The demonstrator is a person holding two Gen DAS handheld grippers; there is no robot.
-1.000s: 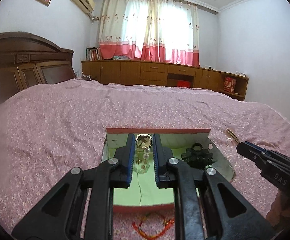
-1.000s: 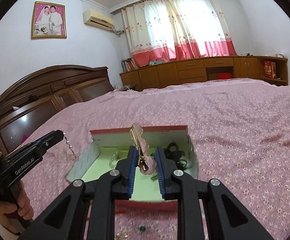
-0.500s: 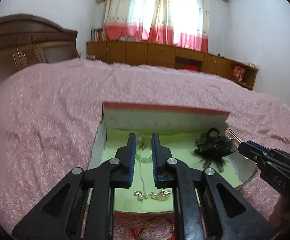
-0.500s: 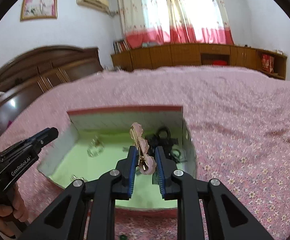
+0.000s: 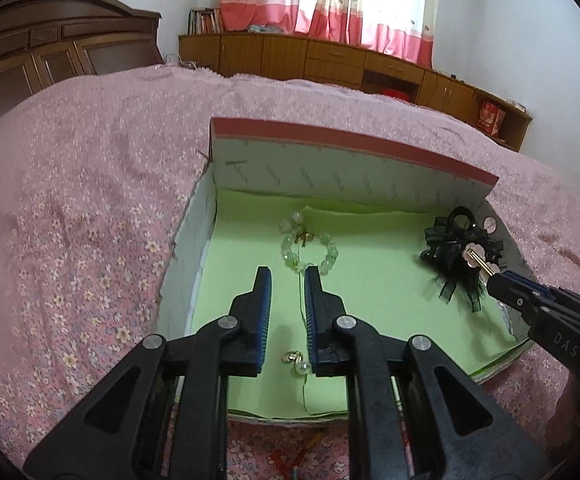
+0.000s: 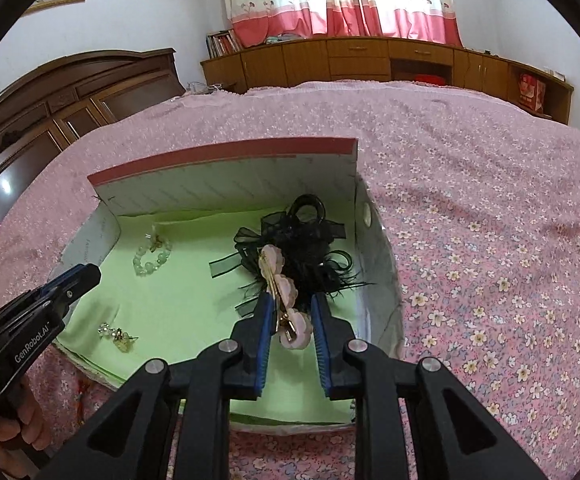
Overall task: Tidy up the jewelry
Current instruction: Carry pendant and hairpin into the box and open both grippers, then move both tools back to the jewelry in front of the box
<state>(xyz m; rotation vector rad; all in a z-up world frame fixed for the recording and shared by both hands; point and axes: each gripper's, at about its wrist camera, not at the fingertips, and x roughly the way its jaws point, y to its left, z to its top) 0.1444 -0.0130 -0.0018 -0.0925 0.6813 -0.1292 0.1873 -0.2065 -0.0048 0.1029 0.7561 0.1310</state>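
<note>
Right wrist view: right claw (image 6: 288,316) grips a pink flower hair clip (image 6: 286,300) over the box (image 6: 226,156); left claw (image 5: 286,280) narrow, empty.

Matt cardboard box (image 5: 341,168) with smooth green paper lining, translucent glossy bead bracelet (image 5: 309,246) inside the box, black gauzy cloth bow (image 6: 293,248) beside it, shiny gold metal hair clip (image 6: 284,304) with pink petals, floral cotton bedspread (image 6: 489,208) under the box

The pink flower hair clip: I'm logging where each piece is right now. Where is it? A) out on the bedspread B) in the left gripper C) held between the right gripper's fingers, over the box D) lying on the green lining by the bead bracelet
C: the hair clip sits clamped in the right gripper, above the black hair bow inside the box.
</note>
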